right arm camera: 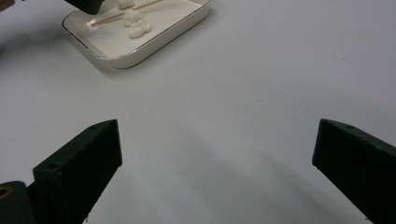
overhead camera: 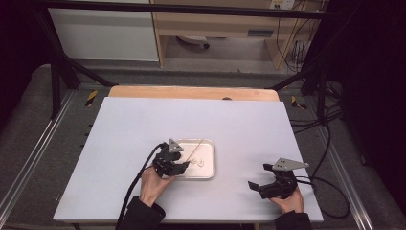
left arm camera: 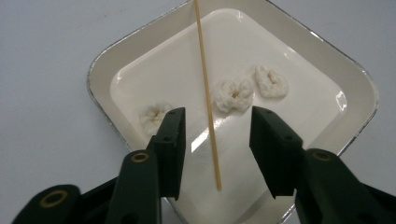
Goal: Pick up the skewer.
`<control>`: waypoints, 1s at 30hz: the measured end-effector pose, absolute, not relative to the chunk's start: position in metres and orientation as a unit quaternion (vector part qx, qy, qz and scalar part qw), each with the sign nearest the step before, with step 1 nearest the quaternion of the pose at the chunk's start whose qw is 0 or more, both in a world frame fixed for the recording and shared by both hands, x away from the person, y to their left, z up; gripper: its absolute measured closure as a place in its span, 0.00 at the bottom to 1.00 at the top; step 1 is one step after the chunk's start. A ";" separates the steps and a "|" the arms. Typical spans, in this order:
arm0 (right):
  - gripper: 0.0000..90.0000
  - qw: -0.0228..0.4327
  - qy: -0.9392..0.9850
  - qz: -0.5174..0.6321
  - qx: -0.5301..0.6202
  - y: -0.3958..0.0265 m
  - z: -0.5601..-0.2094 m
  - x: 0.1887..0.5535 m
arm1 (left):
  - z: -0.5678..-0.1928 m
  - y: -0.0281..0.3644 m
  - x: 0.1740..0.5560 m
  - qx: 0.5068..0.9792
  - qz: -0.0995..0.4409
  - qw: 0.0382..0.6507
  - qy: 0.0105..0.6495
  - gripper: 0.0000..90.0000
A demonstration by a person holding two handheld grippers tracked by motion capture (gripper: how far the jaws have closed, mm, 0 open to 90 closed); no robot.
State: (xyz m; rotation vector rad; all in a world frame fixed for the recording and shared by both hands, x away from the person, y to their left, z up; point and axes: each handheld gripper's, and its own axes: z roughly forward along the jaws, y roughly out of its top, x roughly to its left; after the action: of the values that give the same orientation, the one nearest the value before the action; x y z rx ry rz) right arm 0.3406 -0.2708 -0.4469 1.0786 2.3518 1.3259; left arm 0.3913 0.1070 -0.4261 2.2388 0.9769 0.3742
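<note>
Left gripper (left arm camera: 217,128), jaws apart, straddles a thin straight wooden skewer (left arm camera: 207,93) without touching; it lies in a glossy white rounded tray (left arm camera: 355,93) among lumpy white puffs (left arm camera: 233,95). Right gripper (right arm camera: 217,154) gapes wide above matte table (overhead camera: 143,120).

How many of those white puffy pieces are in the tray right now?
3, all in the tray: one partly behind the left gripper's jaw, one just beside the skewer, one beyond it. Nothing else seems hidden.
</note>
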 end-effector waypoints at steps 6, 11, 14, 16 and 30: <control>0.02 0.116 0.803 0.453 0.369 -0.271 -0.447 0.341 | -0.432 0.102 0.396 0.859 0.140 0.324 0.372 0.78; 0.02 0.115 0.803 0.453 0.370 -0.270 -0.447 0.341 | -0.434 0.100 0.399 0.859 0.144 0.321 0.372 0.85; 0.02 0.115 0.803 0.454 0.370 -0.270 -0.447 0.341 | -0.436 0.099 0.400 0.860 0.148 0.319 0.371 0.88; 0.02 0.116 0.803 0.453 0.369 -0.270 -0.447 0.341 | -0.437 0.098 0.401 0.860 0.147 0.318 0.371 0.89; 0.02 0.116 0.804 0.453 0.368 -0.270 -0.448 0.341 | -0.440 0.096 0.400 0.861 0.154 0.315 0.368 0.97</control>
State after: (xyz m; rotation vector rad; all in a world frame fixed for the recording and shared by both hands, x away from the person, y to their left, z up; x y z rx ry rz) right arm 0.3410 -0.2700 -0.4477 1.0782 2.3543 1.3263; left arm 0.4002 0.0960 -0.4397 2.2697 0.9697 0.4047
